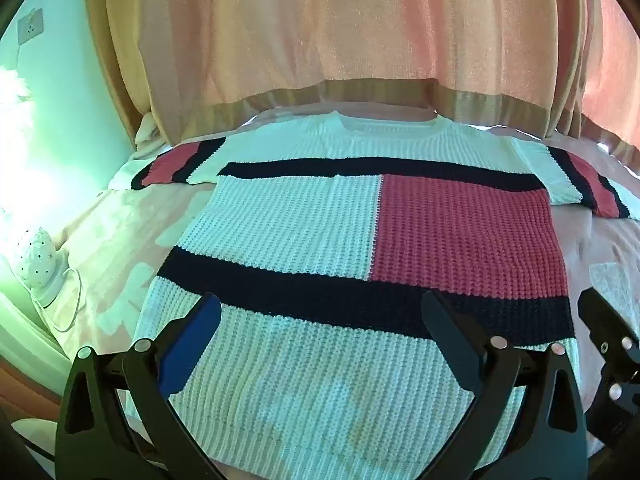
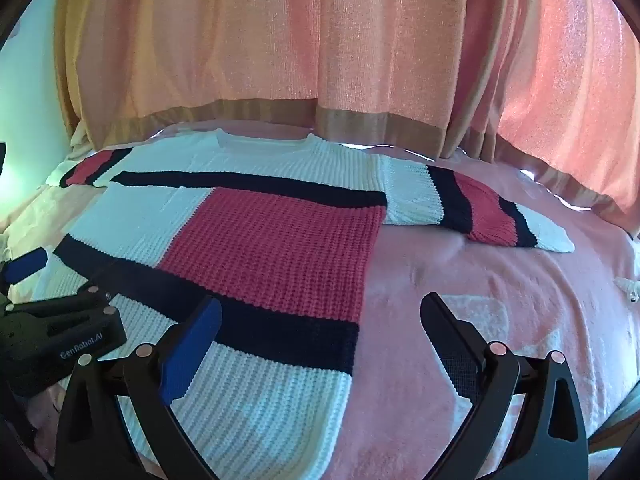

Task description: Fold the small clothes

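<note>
While nothing is yet gripped, both tools hover over the near hem: left gripper [image 1: 320, 320] with jaws spread wide, right gripper [image 2: 320, 320] likewise spread, straddling the hem's right corner. Colour-block knit sweater [image 1: 360, 232] — white, red, navy — lies flat, face up, on a pink bedspread [image 2: 500, 280], sleeves outstretched, collar toward the curtain [image 2: 320, 40]. Risk: thick waffle knit may slip or bunch in a shallow pinch — or the bedspread gets caught along with it.
</note>
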The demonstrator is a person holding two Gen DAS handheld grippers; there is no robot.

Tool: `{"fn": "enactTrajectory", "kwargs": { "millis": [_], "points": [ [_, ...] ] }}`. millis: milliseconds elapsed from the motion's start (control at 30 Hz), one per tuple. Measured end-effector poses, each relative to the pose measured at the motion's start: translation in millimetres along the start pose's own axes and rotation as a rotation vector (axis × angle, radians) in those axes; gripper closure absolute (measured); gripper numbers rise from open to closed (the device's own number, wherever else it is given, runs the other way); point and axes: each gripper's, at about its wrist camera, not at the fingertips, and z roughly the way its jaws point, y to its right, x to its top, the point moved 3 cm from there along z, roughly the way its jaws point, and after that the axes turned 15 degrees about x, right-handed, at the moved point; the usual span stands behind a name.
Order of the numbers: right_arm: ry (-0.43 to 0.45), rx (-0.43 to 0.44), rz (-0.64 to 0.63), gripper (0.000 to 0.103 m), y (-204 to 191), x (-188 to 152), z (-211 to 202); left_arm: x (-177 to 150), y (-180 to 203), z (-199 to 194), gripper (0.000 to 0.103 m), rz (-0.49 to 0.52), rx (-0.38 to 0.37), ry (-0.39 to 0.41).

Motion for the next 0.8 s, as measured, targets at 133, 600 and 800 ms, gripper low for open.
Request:
{"fn": "enactTrajectory", "kwargs": {
  "millis": [133, 600, 800],
  "points": [
    [0.013, 0.033, 0.028, 0.005, 2, -1, -2, 2, -7, 5, 0.005, -0.011, -0.017, -0.026],
    [0.009, 0.023, -0.003, 0.005, -11, 3, 9, 0, -6, 7, 0.005, -0.017, -0.004, -0.016],
    [0.007, 0.027, -0.006, 0.005, -15, 5, 9, 1, -5, 6, 0.005, -0.021, 0.0, -0.014]
  ]
}}
